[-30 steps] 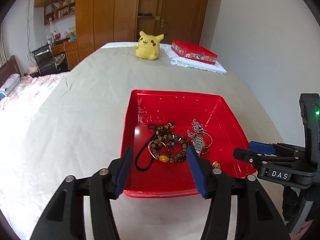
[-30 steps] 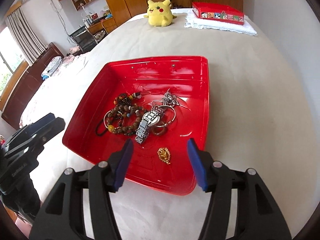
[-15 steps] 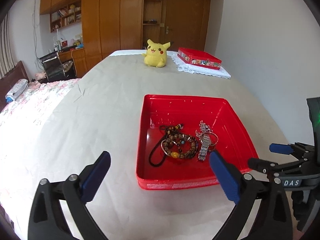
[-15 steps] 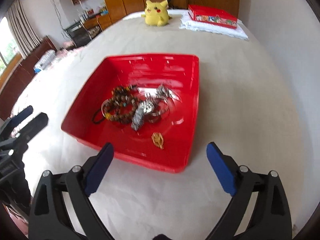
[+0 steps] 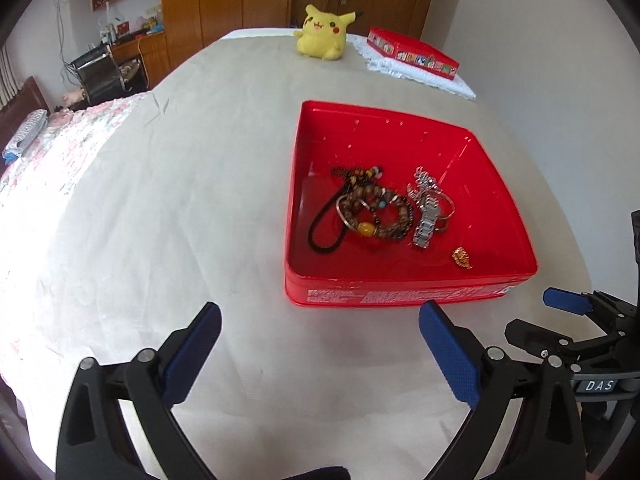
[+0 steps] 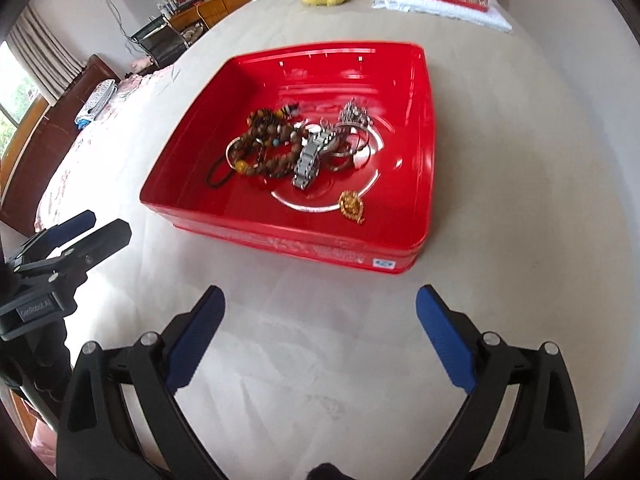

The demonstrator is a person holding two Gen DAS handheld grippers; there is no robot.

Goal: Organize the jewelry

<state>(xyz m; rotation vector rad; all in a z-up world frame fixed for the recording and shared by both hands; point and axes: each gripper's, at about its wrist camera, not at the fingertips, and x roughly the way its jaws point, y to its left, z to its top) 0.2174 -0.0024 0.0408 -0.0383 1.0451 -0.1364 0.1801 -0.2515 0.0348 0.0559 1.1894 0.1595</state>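
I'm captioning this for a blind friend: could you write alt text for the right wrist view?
A red tray on a pale cloth holds a tangle of jewelry: a bead bracelet, a silver watch and a gold pendant lying apart. In front, the right gripper is open and empty. The left gripper shows at the left edge.

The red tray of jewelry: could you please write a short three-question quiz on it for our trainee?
1. True or false: the gold pendant lies apart from the tangled pile.
2. Which piece lies across the pile's right side: A) silver watch B) pearl necklace C) hair comb?
3. What do the left tongs and right tongs hold?

Key: 1. True. 2. A. 3. Nothing; both stand open short of the red tray.
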